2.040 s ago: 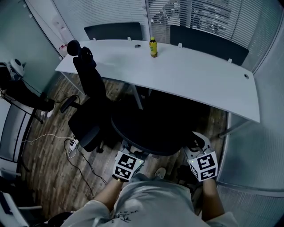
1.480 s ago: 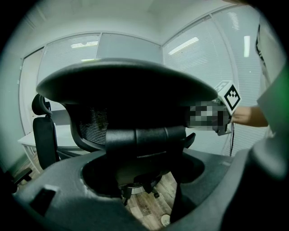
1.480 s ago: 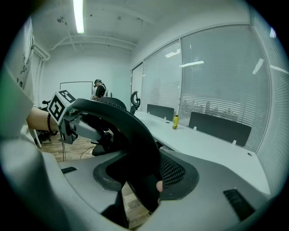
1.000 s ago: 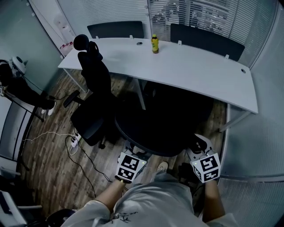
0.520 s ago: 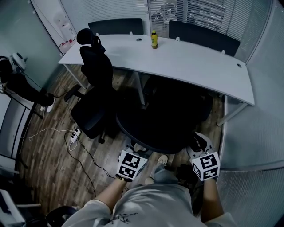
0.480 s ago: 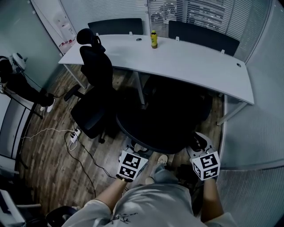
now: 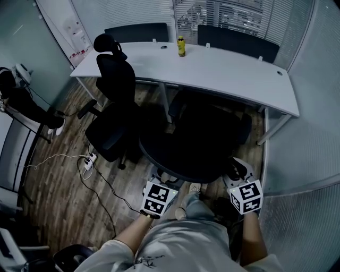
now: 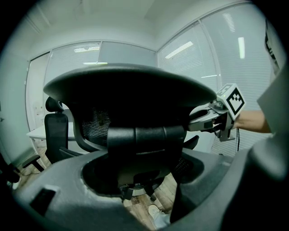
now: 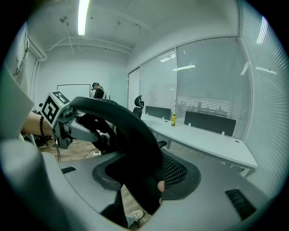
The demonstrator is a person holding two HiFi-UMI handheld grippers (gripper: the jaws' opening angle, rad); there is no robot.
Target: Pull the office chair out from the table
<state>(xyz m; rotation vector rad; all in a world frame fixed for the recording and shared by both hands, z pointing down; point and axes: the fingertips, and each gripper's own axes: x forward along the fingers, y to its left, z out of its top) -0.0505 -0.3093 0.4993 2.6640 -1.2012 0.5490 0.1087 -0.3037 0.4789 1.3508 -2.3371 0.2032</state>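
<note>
Clerk: Item one, office chair (image 7: 202, 143). Location?

Checker: Black, mesh back. It stands on the wooden floor (image 7: 64, 191) between the person and the table (image 7: 228, 74). Back towards the person, seat towards the table's near edge. Whether the seat's front lies under that edge: cannot tell, too dark.

Clerk: Items two and three, the grippers?

Checker: Left gripper (image 7: 159, 179), jaws closed on the curved top rim of the chair back, left end. Right gripper (image 7: 234, 171), likewise, right end. Both pairs of jaws stand wide, the thick rim filling the gap. Each gripper view shows the rim running between its own jaws, with the other gripper clamped further along it.

Clerk: On the table?

Checker: One yellow bottle (image 7: 181, 47), upright, near the far edge. Two dark panels (image 7: 236, 42) stand along that edge.

Clerk: Rest of the room?

Checker: Second chair (image 7: 114, 90), black with headrest, at the table's left end, turned slantwise. Power strip (image 7: 88, 159) with white cable, on the floor just beside it. Blinds (image 7: 234, 16) behind the table.
</note>
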